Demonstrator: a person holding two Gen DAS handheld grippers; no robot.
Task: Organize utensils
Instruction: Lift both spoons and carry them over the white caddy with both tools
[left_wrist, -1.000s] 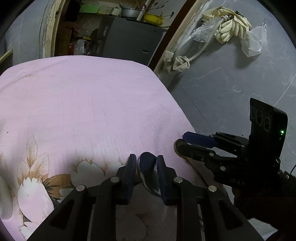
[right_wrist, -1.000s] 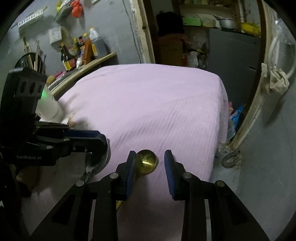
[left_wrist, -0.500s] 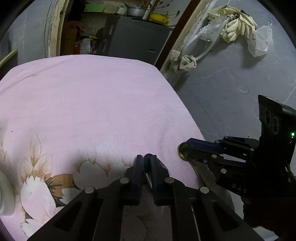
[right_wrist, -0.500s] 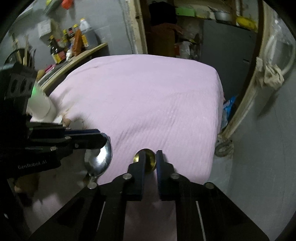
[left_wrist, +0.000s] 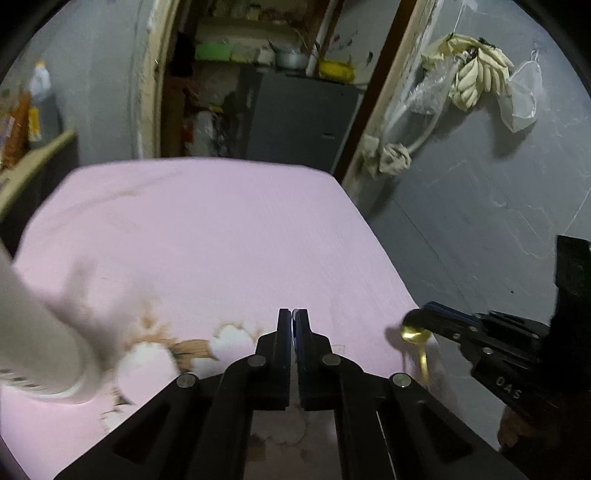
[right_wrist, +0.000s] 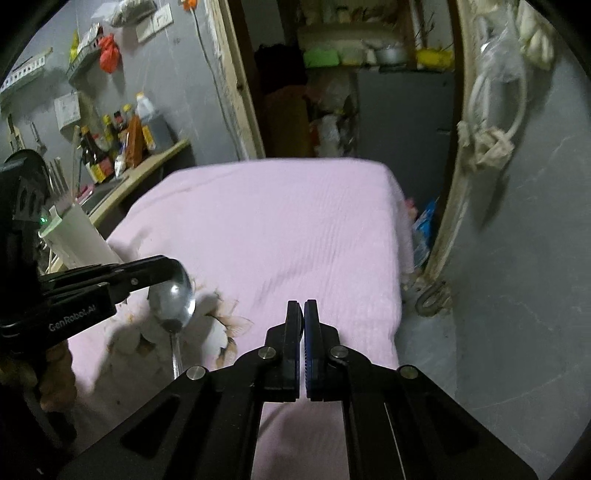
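Silver spoon (right_wrist: 173, 297): bowl clamped in the left gripper (left_wrist: 294, 320), handle hanging down over the flowered near part of the pink cloth (left_wrist: 207, 240).
Gold spoon (left_wrist: 415, 334): bowl pinched in the right gripper (right_wrist: 303, 312), handle pointing down, at the table's near right edge.
Left gripper: fingers together on the silver spoon.
Right gripper: fingers together on the gold spoon.
White holder (right_wrist: 75, 240): upright at the cloth's left edge, just beside the left gripper; blurred in the left wrist view.
Bottles (right_wrist: 118, 140): on a shelf beyond the left edge.

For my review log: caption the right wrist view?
Left gripper lifts silver spoon above pink cloth.
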